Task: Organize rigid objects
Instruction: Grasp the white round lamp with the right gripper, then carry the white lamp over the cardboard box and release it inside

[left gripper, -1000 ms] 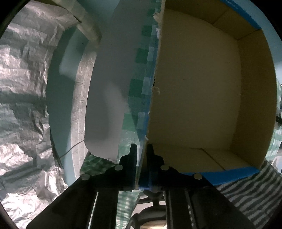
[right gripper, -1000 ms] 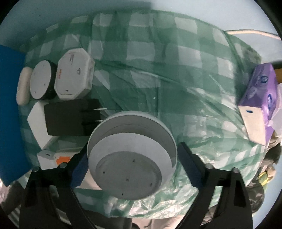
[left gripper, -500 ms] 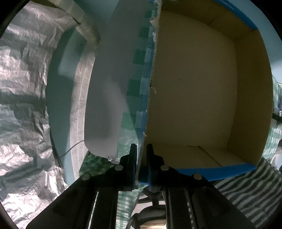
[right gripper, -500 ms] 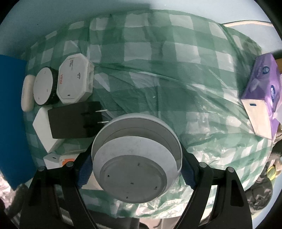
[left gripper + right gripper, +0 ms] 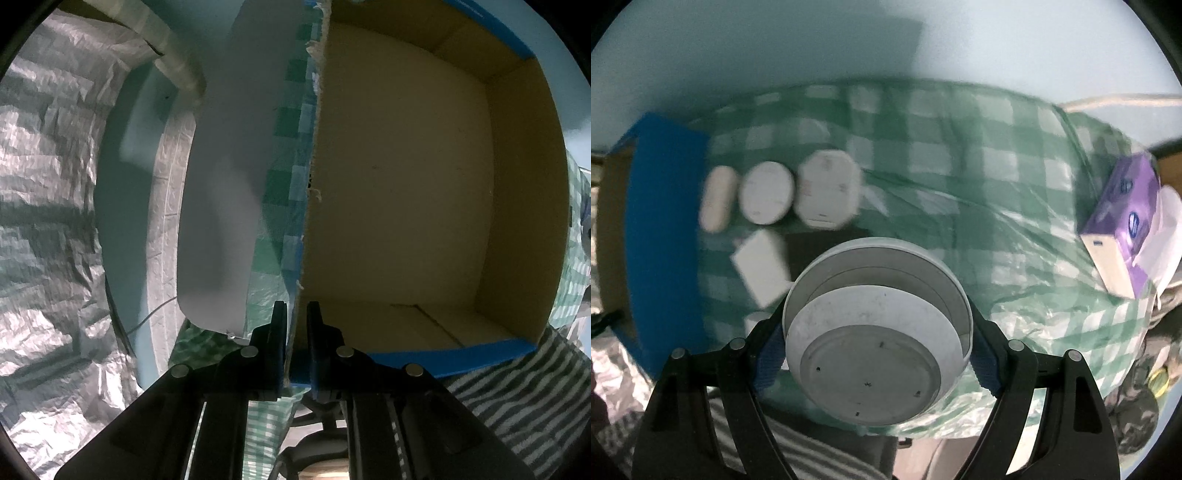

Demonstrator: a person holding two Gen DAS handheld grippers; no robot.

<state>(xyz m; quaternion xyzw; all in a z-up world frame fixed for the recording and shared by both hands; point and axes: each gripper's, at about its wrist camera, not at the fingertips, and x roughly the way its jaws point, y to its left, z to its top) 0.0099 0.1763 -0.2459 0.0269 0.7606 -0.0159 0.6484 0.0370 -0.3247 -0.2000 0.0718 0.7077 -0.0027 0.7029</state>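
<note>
In the left wrist view my left gripper (image 5: 295,308) points down and is shut on the near side wall of an open blue cardboard box (image 5: 406,184), whose brown inside holds nothing. In the right wrist view my right gripper (image 5: 877,350) is shut on a round white and grey device (image 5: 875,295), its blue pads pressing on both sides of the rim. The device hangs above the green checked tablecloth (image 5: 960,166). Below it to the left lie a white oval piece (image 5: 718,199), a round white disc (image 5: 767,192), an octagonal white box (image 5: 827,189), a white block (image 5: 761,267) and a black flat piece (image 5: 805,247).
The blue box (image 5: 665,221) stands at the cloth's left edge in the right wrist view. A purple tissue box (image 5: 1123,221) sits at the right edge. Crinkled silver sheeting (image 5: 48,221) and a pale panel (image 5: 221,221) lie left of the box.
The right gripper's jaws closed onto the round device, then rose with it; the things on the cloth now look smaller and blurred. The left gripper and box have not moved.
</note>
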